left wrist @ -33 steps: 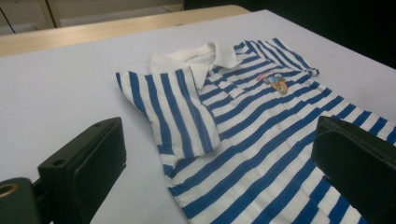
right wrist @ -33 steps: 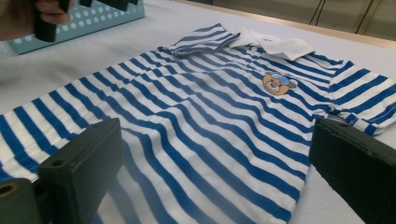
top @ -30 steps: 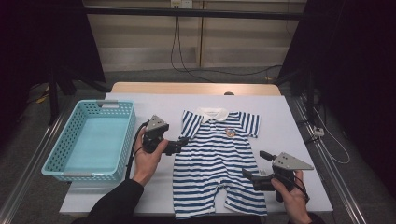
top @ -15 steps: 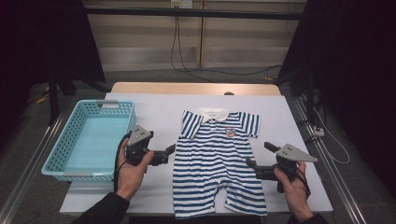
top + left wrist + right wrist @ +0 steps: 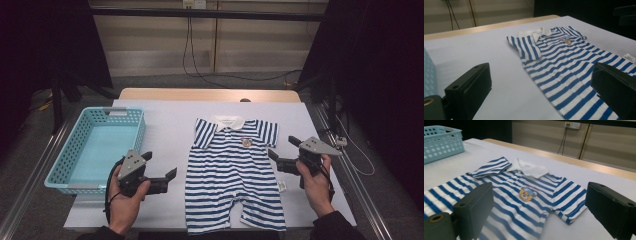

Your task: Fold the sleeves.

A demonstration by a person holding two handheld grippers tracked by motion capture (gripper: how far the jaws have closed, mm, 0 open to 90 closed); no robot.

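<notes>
A blue-and-white striped baby romper [image 5: 232, 170] with a white collar and a bear badge lies flat, face up, on the white table. My left gripper [image 5: 159, 165] hovers open just left of the romper's waist, empty and clear of the cloth. My right gripper [image 5: 283, 147] stands open beside the romper's right sleeve, also empty. In the left gripper view the romper [image 5: 564, 62] spreads between and beyond the open left gripper [image 5: 540, 75]. In the right gripper view the bear badge and sleeve of the romper [image 5: 524, 185] lie ahead of the open right gripper [image 5: 540, 195].
An empty light-blue perforated basket [image 5: 57, 165] sits at the table's left side, close to my left hand; the basket [image 5: 441, 142] also appears far off in the right gripper view. The white table cover [image 5: 165, 125] is bare between basket and romper. Dark curtains flank the table.
My left gripper has drawn back from the romper's left edge, toward the person and the basket. My right gripper has moved forward along the romper's right side, up to the sleeve.
</notes>
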